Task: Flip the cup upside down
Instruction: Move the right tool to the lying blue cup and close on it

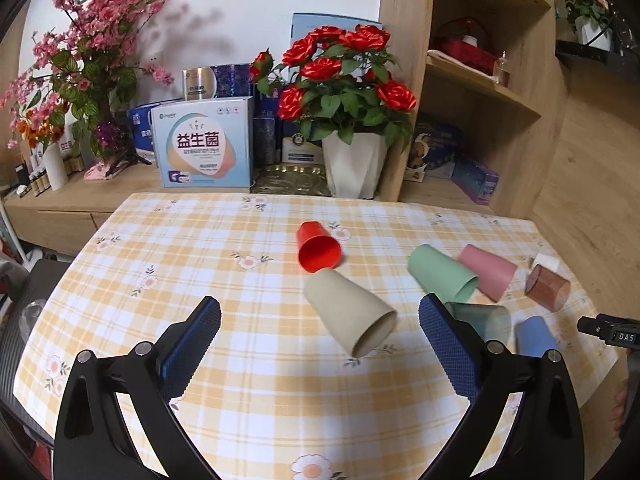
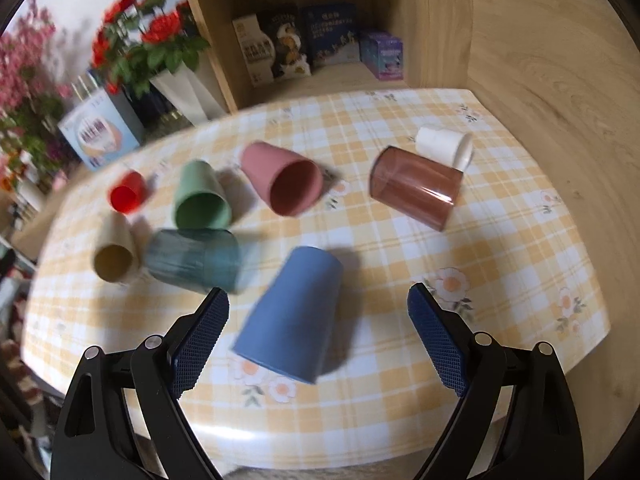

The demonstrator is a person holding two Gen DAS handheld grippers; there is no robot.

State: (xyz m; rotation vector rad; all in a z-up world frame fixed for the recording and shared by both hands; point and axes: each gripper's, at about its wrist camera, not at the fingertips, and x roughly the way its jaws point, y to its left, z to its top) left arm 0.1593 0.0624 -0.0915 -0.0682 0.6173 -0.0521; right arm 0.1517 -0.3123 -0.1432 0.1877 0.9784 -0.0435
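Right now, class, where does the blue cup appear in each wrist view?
Left wrist view: blue cup at lower right, beyond the right-hand jaw.
Right wrist view: blue cup at centre, mouth down, ahead of the open jaws.
Shared landmark: teal translucent cup beside it.

Left gripper jaws wide apart above checked tablecloth, beige cup on its side between fingers, red cup beyond

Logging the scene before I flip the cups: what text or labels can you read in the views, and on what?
"益生菌": large characters on the light blue box behind the table.
"DAS": on the black gripper part at the right edge of the left wrist view; it may be cut off.
Smaller print on that blue box, the silver can and the shelf boxes: too small or blurred to read.
Cups: no text visible.
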